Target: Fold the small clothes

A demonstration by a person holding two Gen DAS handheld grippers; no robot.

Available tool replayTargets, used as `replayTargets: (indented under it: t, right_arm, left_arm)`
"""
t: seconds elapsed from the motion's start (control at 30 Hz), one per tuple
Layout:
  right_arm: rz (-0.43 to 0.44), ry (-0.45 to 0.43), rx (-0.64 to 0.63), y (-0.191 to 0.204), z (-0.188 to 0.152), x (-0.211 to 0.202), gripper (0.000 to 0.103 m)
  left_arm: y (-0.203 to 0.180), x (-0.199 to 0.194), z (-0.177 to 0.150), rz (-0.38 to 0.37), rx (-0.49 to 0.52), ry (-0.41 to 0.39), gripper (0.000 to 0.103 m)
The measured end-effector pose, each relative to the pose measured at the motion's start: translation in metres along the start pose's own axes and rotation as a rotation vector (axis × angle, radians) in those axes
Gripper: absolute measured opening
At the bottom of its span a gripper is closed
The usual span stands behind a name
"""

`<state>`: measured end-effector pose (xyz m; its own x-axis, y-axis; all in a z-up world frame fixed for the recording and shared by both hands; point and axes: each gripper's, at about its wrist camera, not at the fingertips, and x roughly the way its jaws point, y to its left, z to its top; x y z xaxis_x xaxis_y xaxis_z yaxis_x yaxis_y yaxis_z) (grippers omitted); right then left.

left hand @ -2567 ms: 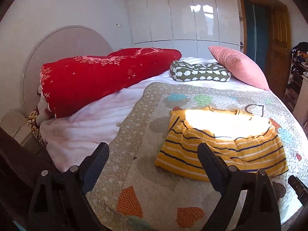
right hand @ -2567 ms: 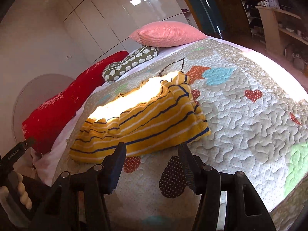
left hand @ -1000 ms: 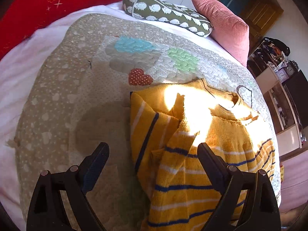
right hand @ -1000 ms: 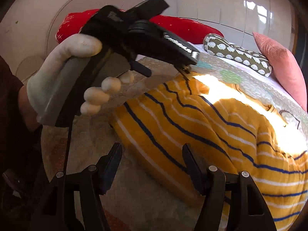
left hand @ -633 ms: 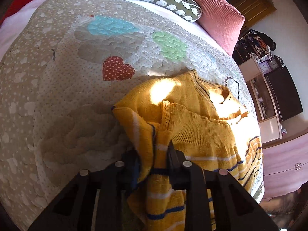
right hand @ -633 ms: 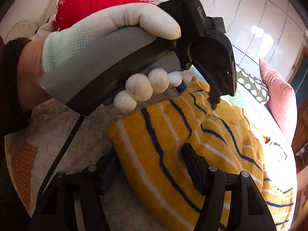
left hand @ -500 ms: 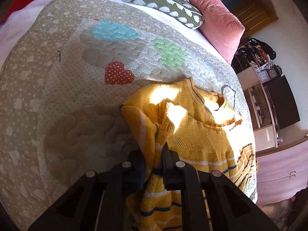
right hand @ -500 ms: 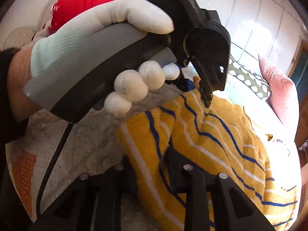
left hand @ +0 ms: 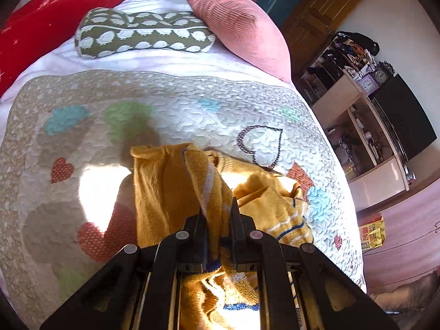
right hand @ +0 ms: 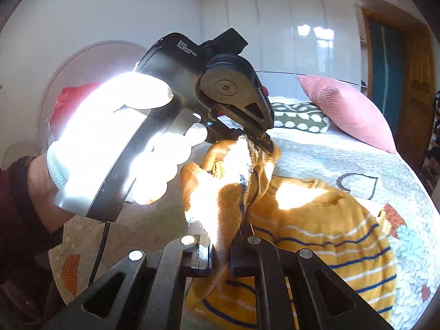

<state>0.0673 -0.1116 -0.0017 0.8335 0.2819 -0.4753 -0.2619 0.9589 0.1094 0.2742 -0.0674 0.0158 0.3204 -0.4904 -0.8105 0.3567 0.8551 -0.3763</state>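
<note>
The left gripper (left hand: 217, 214) and the right gripper (right hand: 221, 236) are each clamped on a bunched edge of the yellow striped sweater (right hand: 316, 220), lifting that side while the rest lies on the heart-patterned quilt (left hand: 170, 104). The sweater's length runs from the grippers toward the quilt's far right edge, its neckline end farthest away. Beyond lie a green dotted pillow (left hand: 143, 37), pink pillow (left hand: 239, 19), red blanket (left hand: 41, 22), white wardrobe (right hand: 275, 27) and cluttered shelves (left hand: 365, 104).

A small yellow knit sweater (right hand: 324, 220) with thin navy and white stripes lies bunched on the quilted bed (left hand: 192, 101). One edge is lifted off the quilt into a rumpled ridge, its plain yellow inside showing, while the striped body stays spread flat, partly sunlit.
</note>
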Motion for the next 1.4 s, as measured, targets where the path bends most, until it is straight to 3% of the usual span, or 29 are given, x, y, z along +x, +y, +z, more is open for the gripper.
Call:
replayTargets:
  t: [0.17, 0.27, 0.33, 0.47, 0.53, 0.57, 0.63, 0.73, 0.83, 0.9, 1.0, 1.07, 1.13, 1.2, 1.27, 1.3, 1.4]
  right_arm:
    - [-0.101, -0.01, 0.141, -0.074, -0.021, -0.031, 0.009]
    - [-0.128, 0.035, 0.264, -0.117, -0.048, -0.039, 0.009]
    - [-0.124, 0.083, 0.342, -0.135, -0.069, -0.04, 0.009]
    - [-0.106, 0.11, 0.451, -0.151, -0.099, -0.047, 0.026]
    - [-0.074, 0.096, 0.494, -0.16, -0.1, -0.053, 0.034]
    - [-0.062, 0.088, 0.508, -0.162, -0.099, -0.058, 0.037]
    - [-0.072, 0.033, 0.525, -0.164, -0.095, -0.076, 0.037]
    - [-0.099, -0.067, 0.501, -0.163, -0.073, -0.101, 0.037]
    - [-0.046, -0.072, 0.433, -0.152, -0.034, -0.097, 0.037]
    - [0.032, -0.045, 0.409, -0.151, -0.01, -0.075, 0.037]
    - [0.204, 0.039, 0.508, -0.164, 0.003, -0.032, 0.037]
    - [0.296, 0.157, 0.594, -0.18, -0.006, 0.004, 0.037]
    - [0.188, 0.242, 0.64, -0.2, -0.027, 0.025, 0.034]
    - [-0.034, 0.271, 0.564, -0.216, -0.04, 0.026, 0.016]
    - [-0.197, 0.274, 0.54, -0.229, -0.043, 0.014, 0.021]
    - [-0.229, 0.258, 0.549, -0.234, -0.043, 0.004, 0.026]
    - [-0.142, 0.165, 0.625, -0.252, -0.035, -0.024, 0.026]
  left_arm:
    - [-0.091, 0.062, 0.0, 0.026, 0.134, 0.078, 0.012]
    - [-0.121, 0.102, -0.011, 0.051, 0.177, 0.146, 0.017]
    - [-0.129, 0.113, -0.016, 0.064, 0.18, 0.15, 0.018]
    - [-0.13, 0.088, -0.015, -0.023, 0.141, 0.121, 0.025]
    - [-0.124, 0.058, -0.011, -0.027, 0.134, 0.056, 0.048]
    - [-0.12, 0.043, -0.011, -0.021, 0.129, 0.014, 0.053]
    - [-0.104, 0.01, -0.015, 0.014, 0.118, -0.061, 0.061]
    - [-0.076, -0.021, -0.032, 0.137, 0.099, -0.126, 0.062]
    - [-0.049, -0.035, -0.061, 0.196, 0.068, -0.154, 0.062]
    - [-0.033, -0.033, -0.083, 0.176, 0.024, -0.133, 0.062]
    - [-0.021, -0.012, -0.114, 0.12, -0.031, -0.08, 0.061]
    - [-0.022, 0.009, -0.132, 0.113, -0.032, -0.036, 0.061]
    - [-0.025, 0.029, -0.15, 0.112, -0.029, 0.006, 0.061]
    - [-0.028, 0.04, -0.165, 0.113, -0.029, 0.017, 0.061]
    - [-0.03, 0.043, -0.173, 0.149, -0.009, -0.002, 0.062]
    - [-0.03, 0.043, -0.175, 0.146, -0.005, -0.009, 0.062]
    - [-0.023, 0.043, -0.174, 0.113, -0.035, -0.005, 0.062]
